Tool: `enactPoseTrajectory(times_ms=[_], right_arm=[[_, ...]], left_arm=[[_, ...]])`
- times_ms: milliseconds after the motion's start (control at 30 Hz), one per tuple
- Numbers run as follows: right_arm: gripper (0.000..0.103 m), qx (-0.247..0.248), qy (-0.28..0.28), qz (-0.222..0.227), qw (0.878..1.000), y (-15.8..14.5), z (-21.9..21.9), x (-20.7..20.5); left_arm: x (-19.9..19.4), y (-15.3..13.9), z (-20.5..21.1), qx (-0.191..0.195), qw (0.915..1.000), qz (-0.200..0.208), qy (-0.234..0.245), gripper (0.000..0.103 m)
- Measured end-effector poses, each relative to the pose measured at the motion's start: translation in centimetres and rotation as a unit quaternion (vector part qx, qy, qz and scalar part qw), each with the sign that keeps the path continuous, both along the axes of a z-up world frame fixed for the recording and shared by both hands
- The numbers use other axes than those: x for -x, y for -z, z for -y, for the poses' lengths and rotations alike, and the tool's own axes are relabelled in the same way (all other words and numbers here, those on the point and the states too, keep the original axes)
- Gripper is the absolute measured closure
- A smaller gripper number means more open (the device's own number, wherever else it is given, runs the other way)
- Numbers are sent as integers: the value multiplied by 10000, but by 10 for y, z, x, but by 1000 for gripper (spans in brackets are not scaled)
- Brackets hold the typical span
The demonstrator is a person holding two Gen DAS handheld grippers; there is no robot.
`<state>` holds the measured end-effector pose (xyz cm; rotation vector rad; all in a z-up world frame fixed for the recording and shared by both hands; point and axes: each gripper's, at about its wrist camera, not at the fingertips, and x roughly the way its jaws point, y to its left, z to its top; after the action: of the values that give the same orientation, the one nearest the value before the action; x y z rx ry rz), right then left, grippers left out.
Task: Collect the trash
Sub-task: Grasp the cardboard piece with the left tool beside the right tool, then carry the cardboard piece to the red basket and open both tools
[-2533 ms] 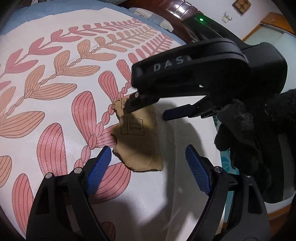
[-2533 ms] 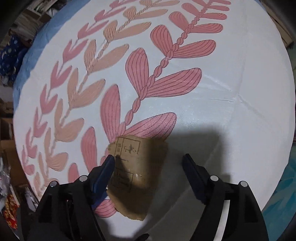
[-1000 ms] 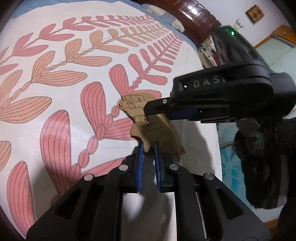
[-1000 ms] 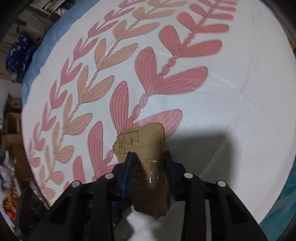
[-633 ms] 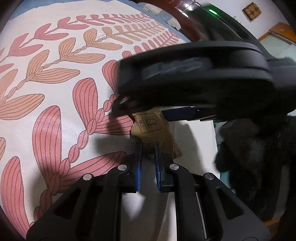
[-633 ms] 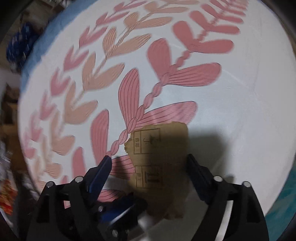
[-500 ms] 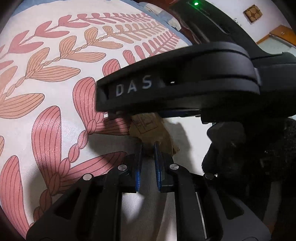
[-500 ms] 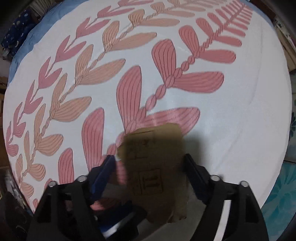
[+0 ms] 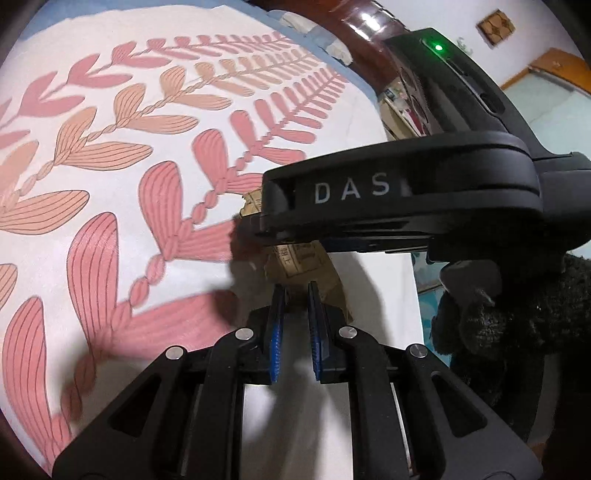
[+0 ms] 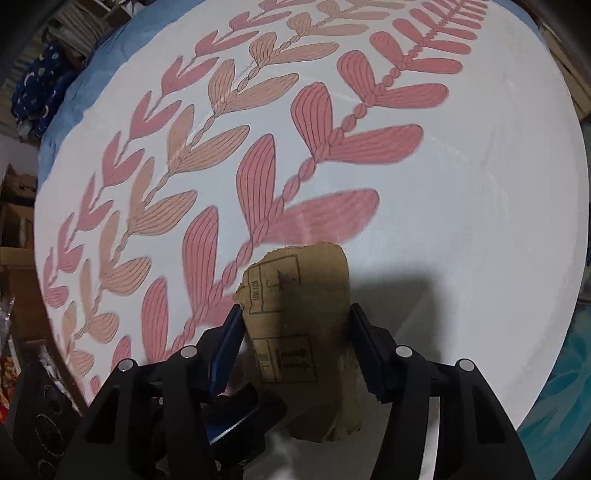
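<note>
A torn brown cardboard scrap (image 10: 295, 332) with printed box symbols lies over the white bedspread (image 10: 461, 221) with pink leaf print. My left gripper (image 9: 295, 306) is shut on the scrap's (image 9: 295, 266) near edge, and its blue tips (image 10: 229, 421) show under the scrap in the right wrist view. My right gripper (image 10: 295, 325) points steeply down over the scrap. Its jaws are closing, with the scrap between the blue pads (image 10: 231, 336), which stand right at its side edges. I cannot see them pressing. The right gripper's black body (image 9: 369, 192) hides the scrap's far end in the left wrist view.
A black fuzzy glove (image 9: 517, 317) holds the right gripper. The bed's edge (image 10: 546, 369) runs close on the right, with teal floor (image 10: 569, 362) beyond. A dark wooden headboard (image 9: 351, 22) stands at the far end. Boxes (image 10: 18, 229) and blue starred cloth (image 10: 40, 85) lie past the bed's left side.
My left gripper closed on the scrap's near edge and has stayed shut. My right gripper let go of the scrap, opened wide, shifted over it and narrowed again.
</note>
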<state>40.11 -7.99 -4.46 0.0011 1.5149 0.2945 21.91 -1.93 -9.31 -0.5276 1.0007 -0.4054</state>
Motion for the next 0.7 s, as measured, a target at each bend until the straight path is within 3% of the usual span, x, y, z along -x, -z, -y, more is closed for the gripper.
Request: enactPoseTrajectory(times_ms=[367, 700], right_arm=[[46, -528, 618, 162, 9966, -40, 80, 75], [46, -1042, 1216, 159, 9870, -50, 156, 133]], left_arm=[[45, -29, 57, -418, 9966, 389, 599, 91], [61, -27, 99, 156, 9911, 309, 1286, 86]])
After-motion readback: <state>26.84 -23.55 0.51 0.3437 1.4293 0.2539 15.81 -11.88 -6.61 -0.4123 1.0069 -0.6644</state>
